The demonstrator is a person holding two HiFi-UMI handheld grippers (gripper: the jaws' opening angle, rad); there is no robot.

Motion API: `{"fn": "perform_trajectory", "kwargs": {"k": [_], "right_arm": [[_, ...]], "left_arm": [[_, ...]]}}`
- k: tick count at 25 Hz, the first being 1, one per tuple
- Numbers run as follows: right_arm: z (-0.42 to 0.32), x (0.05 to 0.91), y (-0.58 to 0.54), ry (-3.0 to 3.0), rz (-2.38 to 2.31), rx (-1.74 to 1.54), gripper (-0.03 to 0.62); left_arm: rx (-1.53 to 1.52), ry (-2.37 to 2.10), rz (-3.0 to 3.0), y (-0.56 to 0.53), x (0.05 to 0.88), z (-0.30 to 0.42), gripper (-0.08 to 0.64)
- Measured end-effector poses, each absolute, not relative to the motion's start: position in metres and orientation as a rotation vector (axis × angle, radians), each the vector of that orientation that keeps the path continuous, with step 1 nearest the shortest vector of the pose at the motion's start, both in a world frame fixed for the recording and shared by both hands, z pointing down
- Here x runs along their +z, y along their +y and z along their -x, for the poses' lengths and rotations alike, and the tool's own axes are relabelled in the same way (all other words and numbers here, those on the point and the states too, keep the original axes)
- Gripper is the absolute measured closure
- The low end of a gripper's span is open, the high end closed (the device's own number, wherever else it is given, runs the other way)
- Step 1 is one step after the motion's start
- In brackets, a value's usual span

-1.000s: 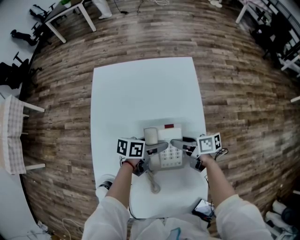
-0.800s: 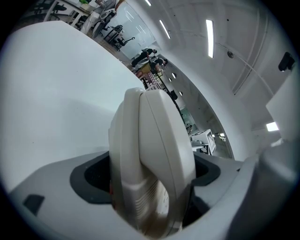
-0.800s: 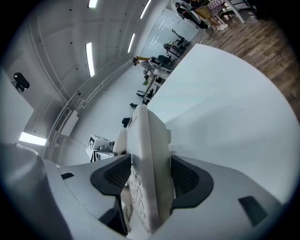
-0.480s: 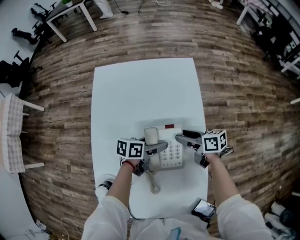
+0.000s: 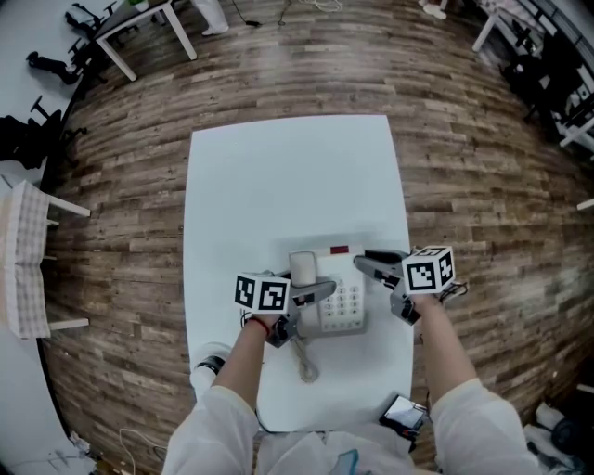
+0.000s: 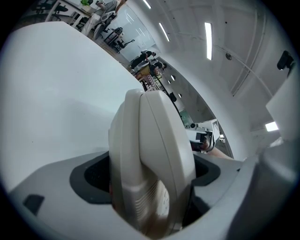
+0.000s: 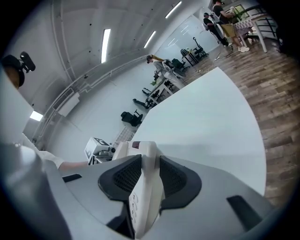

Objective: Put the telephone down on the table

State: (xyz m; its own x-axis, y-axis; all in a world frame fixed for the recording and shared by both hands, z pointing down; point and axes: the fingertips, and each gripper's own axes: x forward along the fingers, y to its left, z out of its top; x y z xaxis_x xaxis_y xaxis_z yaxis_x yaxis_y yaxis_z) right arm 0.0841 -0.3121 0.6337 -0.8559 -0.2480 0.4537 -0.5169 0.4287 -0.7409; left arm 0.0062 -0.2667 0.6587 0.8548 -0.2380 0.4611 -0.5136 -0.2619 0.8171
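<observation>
A white desk telephone [image 5: 340, 299] with a keypad sits at the near middle of the white table [image 5: 288, 186]. Its cream handset [image 5: 302, 269] lies along the left side. My left gripper [image 5: 320, 290] is shut on that handset [image 6: 154, 159], which fills the gap between the jaws. My right gripper [image 5: 364, 264] is at the telephone's right edge. Its jaws have just been closing, and its dark pads [image 7: 125, 177] now press on the thin edge of the telephone base [image 7: 145, 187]. I cannot tell whether the base rests on the table or hangs just above it.
The handset cord [image 5: 304, 362] trails toward the table's near edge. A dark phone-like device [image 5: 404, 413] lies by the near right corner. A checked chair [image 5: 23, 260] stands on the wooden floor at the left, another table [image 5: 130, 23] far left.
My right gripper has shifted to the right and away from me, off the keypad, rolled a little, and its jaws have narrowed onto the telephone's right edge. The left gripper has stayed put.
</observation>
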Motion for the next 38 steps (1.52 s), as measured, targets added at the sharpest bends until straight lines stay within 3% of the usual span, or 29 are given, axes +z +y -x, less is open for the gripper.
{"fn": "perform_trajectory", "kwargs": {"k": [5, 7, 27, 38], "right_arm": [[-0.088, 0.634, -0.310, -2.425, -0.687, 1.369, 0.462], [-0.091, 0.633, -0.310, -2.443, -0.712, 1.383, 0.515], [-0.094, 0.646, -0.313, -2.409, -0.739, 1.460, 0.512], [-0.094, 0.647, -0.314, -2.397, -0.741, 1.423, 0.508]], "left_arm": [[0.387, -0.630, -1.893, -0.269, 0.662, -0.006, 0.091], [0.454, -0.696, -1.914, -0.271, 0.666, -0.002, 0.075], [0.669, -0.985, -1.976, -0.280, 0.665, 0.008, 0.088], [0.596, -1.051, -1.971, -0.285, 0.657, 0.014, 0.087]]}}
